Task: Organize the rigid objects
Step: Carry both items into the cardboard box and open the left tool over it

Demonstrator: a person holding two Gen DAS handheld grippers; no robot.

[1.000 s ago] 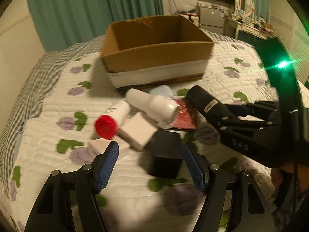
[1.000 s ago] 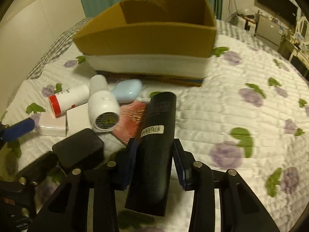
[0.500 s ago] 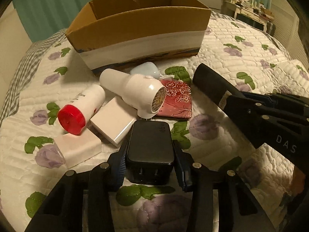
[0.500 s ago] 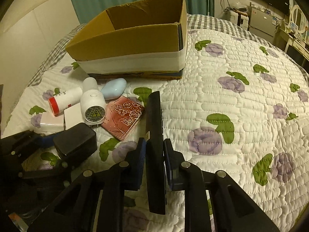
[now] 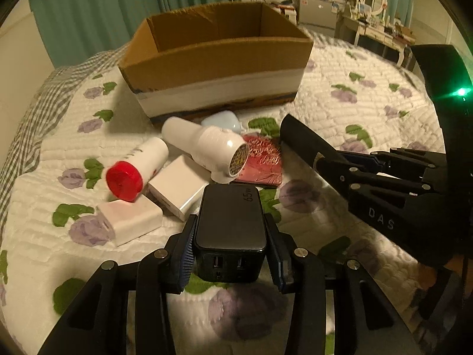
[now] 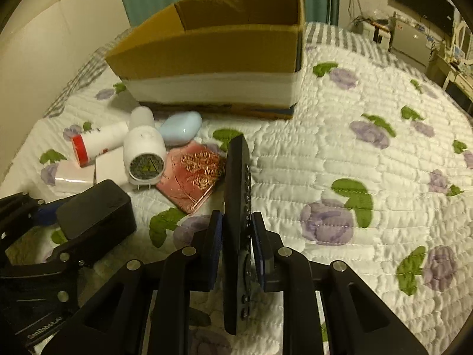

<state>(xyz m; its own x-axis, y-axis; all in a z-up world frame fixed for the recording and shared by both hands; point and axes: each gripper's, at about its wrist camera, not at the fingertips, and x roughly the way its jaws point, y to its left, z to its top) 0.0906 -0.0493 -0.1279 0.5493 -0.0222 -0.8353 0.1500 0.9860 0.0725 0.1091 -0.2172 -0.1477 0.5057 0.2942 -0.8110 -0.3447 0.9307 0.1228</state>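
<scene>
The left claw (image 5: 230,254) grips a black charger (image 5: 230,230) above the bed (image 6: 354,177), while the right claw (image 6: 236,248) clamps a black remote (image 6: 236,207) on edge. Ahead of both lie a white dryer (image 5: 207,145) and a red-capped bottle (image 5: 133,168); beyond, an open cardboard box (image 5: 218,62).

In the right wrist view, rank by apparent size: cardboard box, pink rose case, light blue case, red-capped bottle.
1. cardboard box, clearly largest.
2. pink rose case.
3. red-capped bottle and light blue case: too alike to rank, and the bottle is partly hidden.
</scene>
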